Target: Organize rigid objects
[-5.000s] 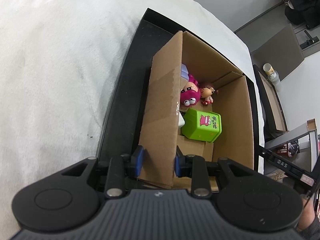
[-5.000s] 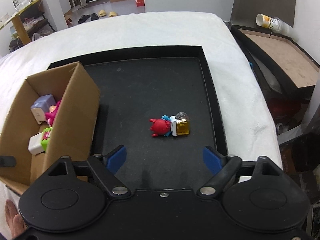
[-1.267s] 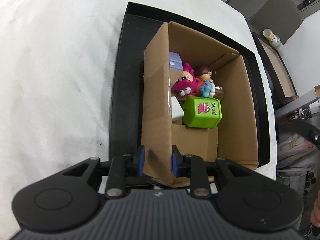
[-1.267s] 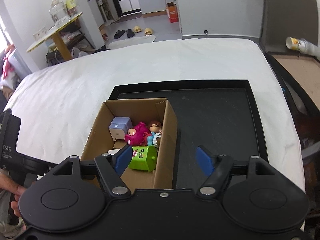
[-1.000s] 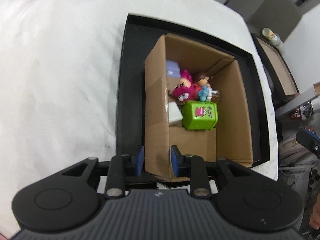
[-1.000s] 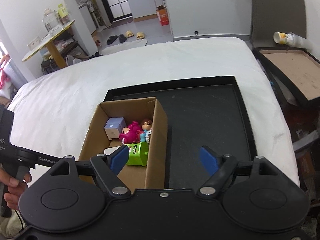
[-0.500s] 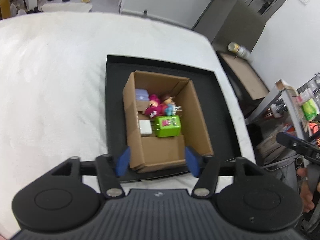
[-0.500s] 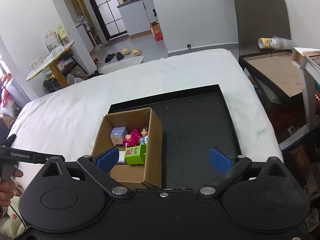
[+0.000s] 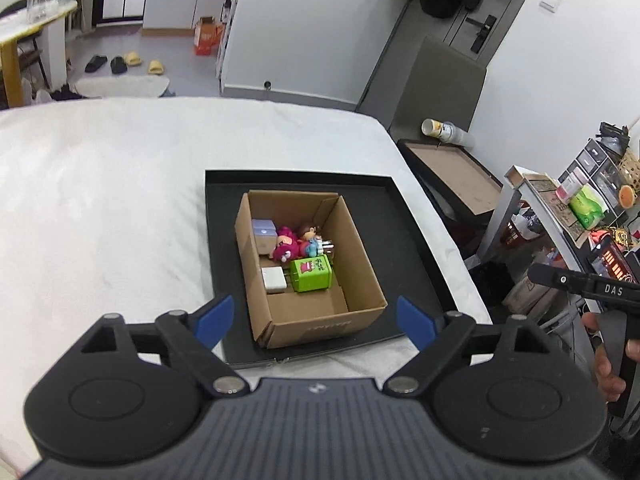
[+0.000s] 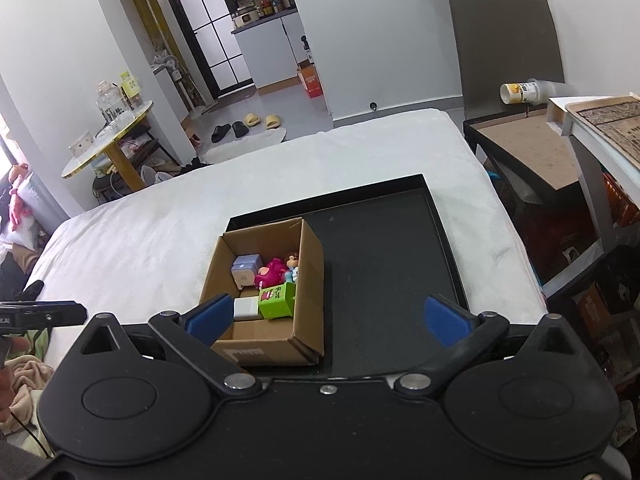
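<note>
Right wrist view: cardboard box [image 10: 276, 320] at tray [image 10: 384, 264] left edge — both grippers' fingers [image 10: 210, 316] spread, empty.

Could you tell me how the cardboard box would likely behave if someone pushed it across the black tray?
The cardboard box sits flat on the black tray, so it would probably slide rather than tip. Its thin open-topped walls may flex. The few small toys inside suggest it is light.

Tray [image 10: 384, 280] right half bare — box [image 10: 310, 280] (toys inside) blocks left.
</note>
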`<state>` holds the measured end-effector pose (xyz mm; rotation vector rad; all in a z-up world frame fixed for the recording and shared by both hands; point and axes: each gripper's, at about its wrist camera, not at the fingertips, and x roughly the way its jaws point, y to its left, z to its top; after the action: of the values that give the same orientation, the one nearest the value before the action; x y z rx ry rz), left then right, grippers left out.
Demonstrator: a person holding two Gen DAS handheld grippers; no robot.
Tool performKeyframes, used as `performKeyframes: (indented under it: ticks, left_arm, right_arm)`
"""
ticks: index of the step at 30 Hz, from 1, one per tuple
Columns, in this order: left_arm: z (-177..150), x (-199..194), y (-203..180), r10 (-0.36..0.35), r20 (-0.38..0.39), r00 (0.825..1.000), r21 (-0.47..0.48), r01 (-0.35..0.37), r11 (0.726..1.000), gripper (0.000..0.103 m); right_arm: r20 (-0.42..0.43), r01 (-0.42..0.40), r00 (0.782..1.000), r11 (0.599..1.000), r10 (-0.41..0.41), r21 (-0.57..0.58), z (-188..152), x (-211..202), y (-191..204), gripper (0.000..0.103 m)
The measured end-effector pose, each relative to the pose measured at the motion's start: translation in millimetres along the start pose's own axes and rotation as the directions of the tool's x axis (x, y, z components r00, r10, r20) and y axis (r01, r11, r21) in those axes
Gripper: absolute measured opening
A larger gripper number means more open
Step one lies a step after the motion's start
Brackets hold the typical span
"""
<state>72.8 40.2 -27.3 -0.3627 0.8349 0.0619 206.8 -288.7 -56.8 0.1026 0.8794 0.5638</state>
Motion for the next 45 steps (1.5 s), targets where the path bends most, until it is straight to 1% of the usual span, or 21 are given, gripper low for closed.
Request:
performKeyframes:
  ticks: [2, 7, 11, 13, 15, 18, 26, 30, 32, 35, 38, 40, 45]
  left_arm:
    - [-3, -11, -2, -0.004, 0.008, 1.000, 0.013, 0.004, 1.000, 0.090]
    - [-18, -32, -9, -0.018, 0.002, 1.000, 0.070, 0.018, 0.997, 0.092]
    - [-25, -48, -12, -0.011, 0.022, 1.000, 0.076, 0.009, 0.997, 0.092]
    - [-29, -56, -12, -0.022, 0.030, 0.999, 0.072, 0.020, 0.997, 0.094]
    - [-34, -61, -14, -0.031, 0.026, 0.999, 0.086, 0.028, 0.996, 0.096]
    - [-38, -67, -18, -0.021, 0.044, 0.999, 0.104, 0.017, 0.994, 0.098]
    - [-45, -79, -20, 0.015, 0.104, 0.994, 0.062, -0.022, 0.998, 0.101]
    - [-50, -80, -18, 0.038, 0.121, 0.992, 0.054, -0.045, 0.998, 0.101]
    - [-51, -78, -15, 0.036, 0.127, 0.991, 0.024, -0.039, 0.999, 0.101]
    - [-52, -77, -19, 0.062, 0.133, 0.989, 0.008, -0.064, 0.998, 0.102]
    - [-52, -76, -18, 0.080, 0.135, 0.988, -0.030, -0.077, 0.997, 0.101]
    - [-53, -77, -20, 0.072, 0.145, 0.987, -0.029, -0.068, 0.997, 0.101]
    - [-53, -78, -23, 0.083, 0.146, 0.986, -0.011, -0.082, 0.997, 0.102]
  right_arm:
    - [-0.001, 0.002, 1.000, 1.000, -0.002, 0.010, -3, -5, -1, 0.103]
    - [0.002, 0.023, 1.000, 1.000, -0.024, 0.020, -12, -18, -6, 0.103]
    - [0.003, 0.058, 0.998, 0.998, -0.058, 0.029, -18, -27, -9, 0.103]
    - [0.008, 0.082, 0.997, 0.996, -0.083, 0.030, -21, -32, -10, 0.103]
    - [0.021, 0.092, 0.996, 0.995, -0.092, 0.025, -23, -37, -10, 0.103]
    - [0.034, 0.088, 0.995, 0.996, -0.089, 0.021, -25, -43, -10, 0.103]
    - [0.062, 0.110, 0.992, 0.994, -0.109, -0.016, -29, -56, 1, 0.103]
    - [0.051, 0.111, 0.993, 0.993, -0.109, -0.043, -33, -57, 7, 0.103]
    - [0.042, 0.110, 0.993, 0.992, -0.108, -0.054, -34, -57, 10, 0.103]
    - [0.031, 0.107, 0.994, 0.993, -0.105, -0.055, -36, -56, 13, 0.103]
    - [0.031, 0.094, 0.995, 0.993, -0.092, -0.065, -38, -56, 16, 0.103]
    - [0.021, 0.086, 0.996, 0.994, -0.085, -0.064, -39, -54, 17, 0.103]
    - [0.022, 0.078, 0.997, 0.993, -0.077, -0.084, -41, -55, 22, 0.103]
